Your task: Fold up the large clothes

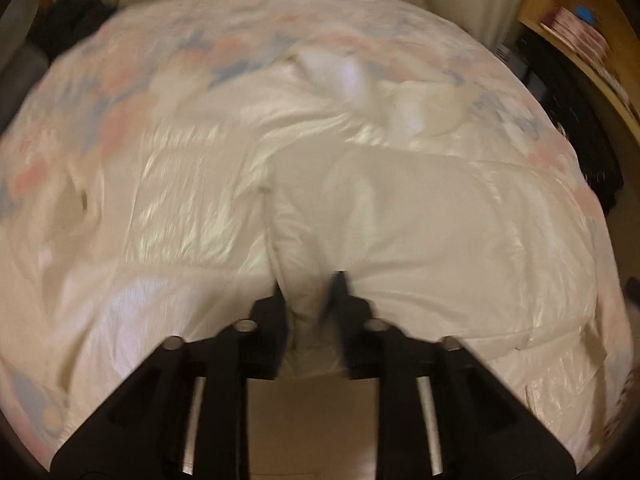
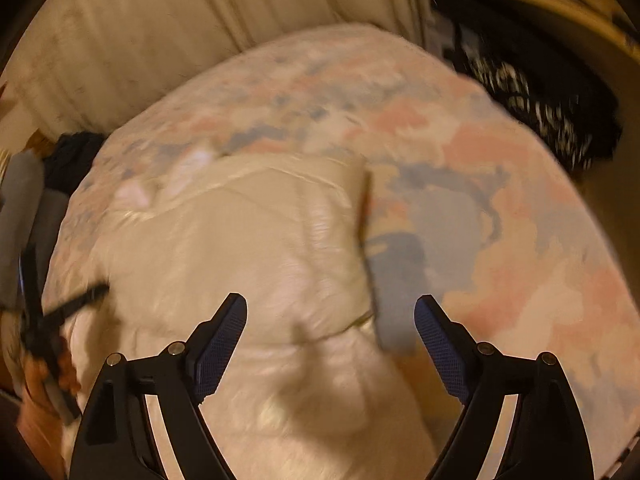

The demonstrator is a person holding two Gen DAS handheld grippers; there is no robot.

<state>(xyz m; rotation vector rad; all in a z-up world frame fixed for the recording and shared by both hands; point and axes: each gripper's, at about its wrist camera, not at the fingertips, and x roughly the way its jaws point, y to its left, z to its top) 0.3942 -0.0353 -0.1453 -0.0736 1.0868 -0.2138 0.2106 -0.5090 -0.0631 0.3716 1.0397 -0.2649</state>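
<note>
Bedspread (image 2: 500,208), pink and blue, carries a white puffer jacket (image 1: 400,220) spread across it. I see my left gripper (image 1: 310,292) pinching a jacket fold at the near edge, its length running away from me. My right gripper (image 2: 330,320), jaws spread, hovers over the jacket's right edge.

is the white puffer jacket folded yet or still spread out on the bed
Mostly spread: the white jacket lies broad across the floral bedspread, with the left tool pinching a ridge of its fabric.
</note>
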